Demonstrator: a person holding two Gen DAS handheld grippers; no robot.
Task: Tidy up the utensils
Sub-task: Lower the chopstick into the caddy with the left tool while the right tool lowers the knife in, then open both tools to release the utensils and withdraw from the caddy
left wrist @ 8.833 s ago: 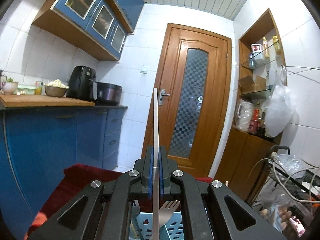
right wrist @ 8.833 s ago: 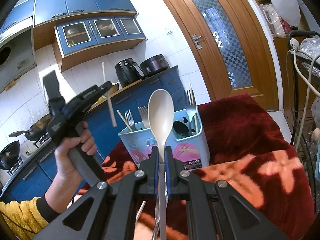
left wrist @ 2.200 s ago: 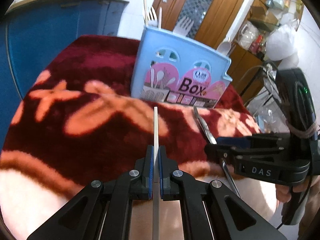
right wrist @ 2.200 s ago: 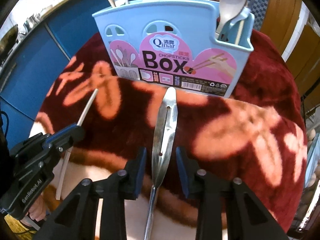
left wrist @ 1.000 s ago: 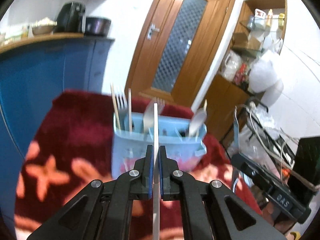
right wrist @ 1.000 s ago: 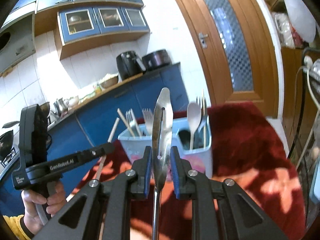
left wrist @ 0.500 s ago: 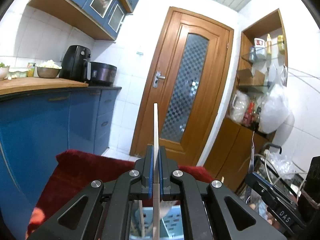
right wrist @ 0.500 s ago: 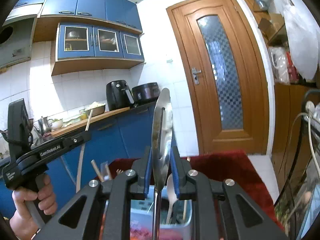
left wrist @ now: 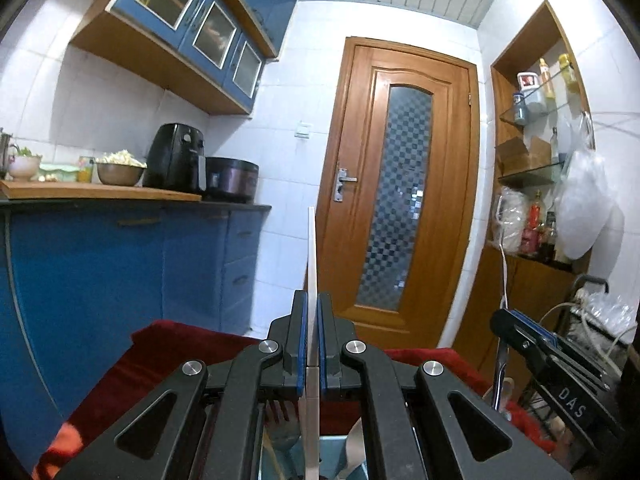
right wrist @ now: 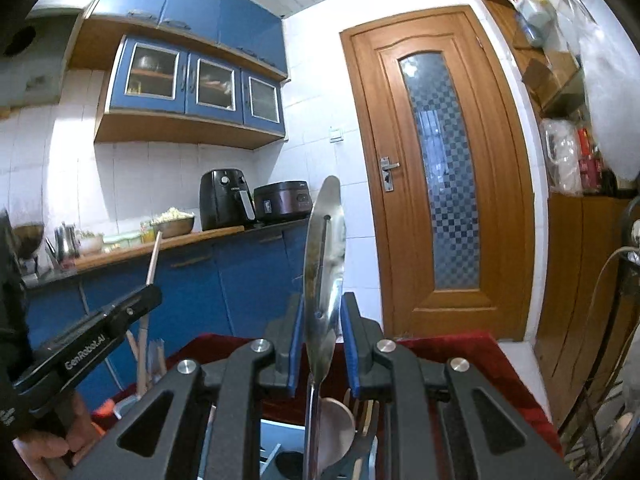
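Red blanket [left wrist: 168, 344] covers surface; blue utensil box [right wrist: 276, 440] on it.

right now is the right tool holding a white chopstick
No, the right tool is clamped on a shiny metal slotted utensil; the white chopstick sits in the left tool.

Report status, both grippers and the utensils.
Left gripper shut on a white chopstick, upright. Right gripper shut on a metal peeler. Utensil box right below both. Nothing in the way.

left wrist: level, faces door [left wrist: 404, 208] | right wrist: same | shared: door, counter [left wrist: 132, 196]
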